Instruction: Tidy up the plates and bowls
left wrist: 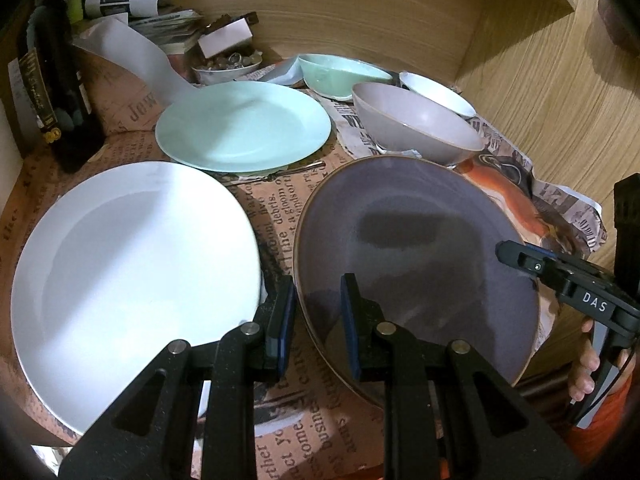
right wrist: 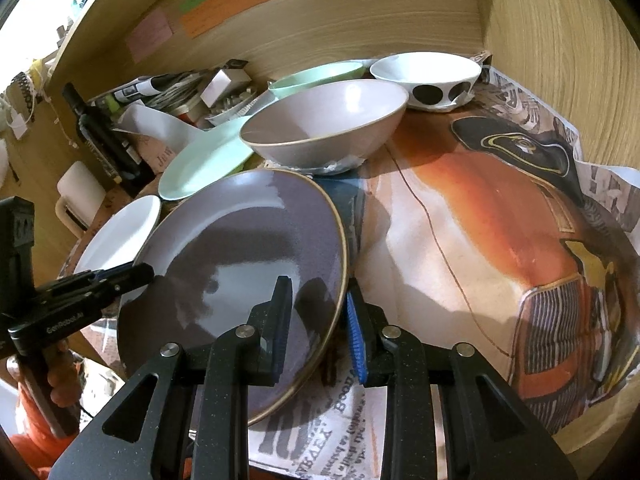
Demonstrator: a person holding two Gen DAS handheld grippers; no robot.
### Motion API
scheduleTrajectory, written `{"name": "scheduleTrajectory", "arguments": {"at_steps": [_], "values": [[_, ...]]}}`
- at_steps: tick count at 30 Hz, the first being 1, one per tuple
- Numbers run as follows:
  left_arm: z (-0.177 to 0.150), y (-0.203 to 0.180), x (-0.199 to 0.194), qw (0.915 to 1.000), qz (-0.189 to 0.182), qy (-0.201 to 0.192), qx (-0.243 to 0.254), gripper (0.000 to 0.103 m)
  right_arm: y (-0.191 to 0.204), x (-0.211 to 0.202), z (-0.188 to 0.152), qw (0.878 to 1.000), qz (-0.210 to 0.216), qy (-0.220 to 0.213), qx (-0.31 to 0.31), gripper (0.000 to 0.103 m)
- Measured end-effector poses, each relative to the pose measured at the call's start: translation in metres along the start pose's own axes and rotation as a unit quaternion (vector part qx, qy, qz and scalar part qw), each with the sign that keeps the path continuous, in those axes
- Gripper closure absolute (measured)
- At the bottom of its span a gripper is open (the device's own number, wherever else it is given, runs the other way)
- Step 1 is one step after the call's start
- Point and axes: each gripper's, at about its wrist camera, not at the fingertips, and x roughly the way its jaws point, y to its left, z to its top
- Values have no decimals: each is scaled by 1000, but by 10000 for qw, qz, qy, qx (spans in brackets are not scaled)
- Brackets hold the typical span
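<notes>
left gripper [left wrist: 316, 320] clamps purple plate [left wrist: 420, 248] rim at 7 o'clock | right gripper [right wrist: 320, 328] clamps its 5 o'clock rim

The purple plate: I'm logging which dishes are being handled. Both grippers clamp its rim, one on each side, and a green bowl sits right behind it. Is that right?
Not quite. The bowl right behind the purple plate is mauve, not green; the green bowl sits farther back. The right wrist view shows this. The rest holds: the left gripper and right gripper each clamp the rim on opposite sides.
</notes>
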Motion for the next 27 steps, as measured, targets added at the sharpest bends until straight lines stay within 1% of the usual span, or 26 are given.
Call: {"name": "scheduleTrajectory", "arguments": {"at_steps": [13,16,22,24,25,27], "values": [[4,-3,7,10000,-17,36,80,81,-7,7,4,10000,-36,19,65,77],[3,-4,7,9999,-46,38,126,81,-7,8,4,10000,-77,38,-14,77],[3,-2,7,9998,-121,57,130,81,-1,10,4,9991,-300,35,-295,77],[3,-1,4,9998,-152,44,111,81,0,9,4,9988,-342,24,-353,71],[3,-1,2,9998,-158,17,108,78,1,7,5,9985,-398,1,-383,69],[3,0,-4,9998,-128,-66,130,77,4,1,7,9976,-506,-120,-462,61]]}}
